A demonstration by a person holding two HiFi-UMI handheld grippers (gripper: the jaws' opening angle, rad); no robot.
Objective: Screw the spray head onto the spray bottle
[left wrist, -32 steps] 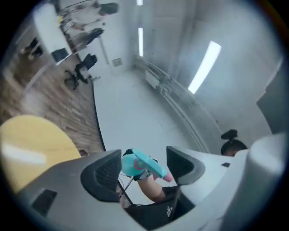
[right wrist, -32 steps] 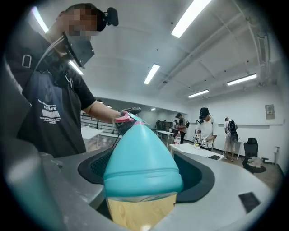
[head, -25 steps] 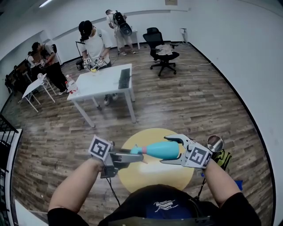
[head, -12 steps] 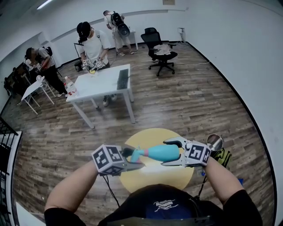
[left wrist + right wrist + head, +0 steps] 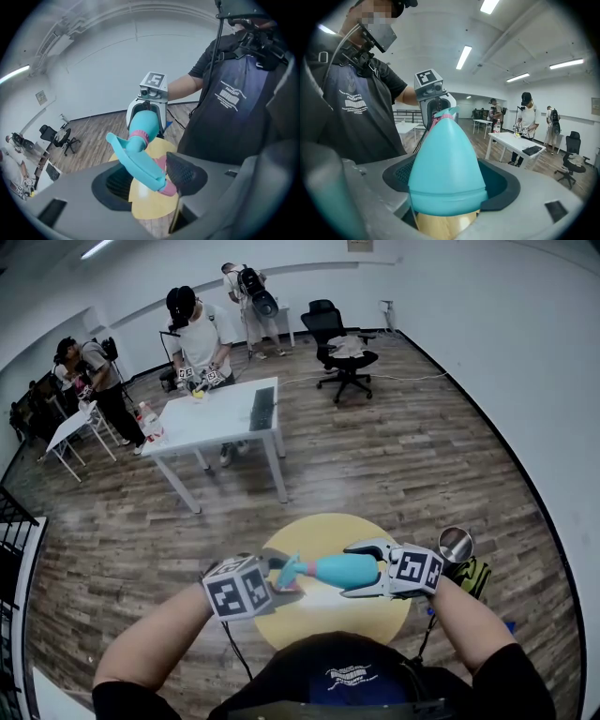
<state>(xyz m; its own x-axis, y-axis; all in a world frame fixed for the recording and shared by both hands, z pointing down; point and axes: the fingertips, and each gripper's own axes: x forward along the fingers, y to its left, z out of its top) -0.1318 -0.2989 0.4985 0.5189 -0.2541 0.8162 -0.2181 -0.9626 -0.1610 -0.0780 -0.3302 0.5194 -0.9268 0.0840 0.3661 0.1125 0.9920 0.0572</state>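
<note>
1. One bottle [image 5: 342, 569], one spray head [image 5: 289, 570] and two tools are counted.
2. The bottle is held level in the air above a round yellow table [image 5: 314, 531], its neck toward 9 o'clock in the head view.
3. The spray head is seated on that neck, with a pink collar at the joint.
4. The right tool [image 5: 361, 568] is clenched on the bottle's wide base, with one pad against each side. Its jaws have just been closing, with the bottle between them.
5. The left tool [image 5: 284, 577] is grasping the spray head, whose pink tip is pressed against one pad. Its jaws have just been closing, with the head between them.
6. In the right gripper view, most of the spray head is hidden behind the bottle; only its tip is seen above.
7. One white table [image 5: 211, 418] with a keyboard [image 5: 263, 407] is seen at 11 o'clock from the yellow table.
8. One office chair [image 5: 342, 352] is seen at 12 o'clock.
9. Three other persons are made out around the white table, between 10 and 12 o'clock.
10. Compared with a second ago, the left tool's marker cube has been rolled, so two faces are shown instead of one.
11. Both tools and the bottle are found slightly lower in the head view than before.
</note>
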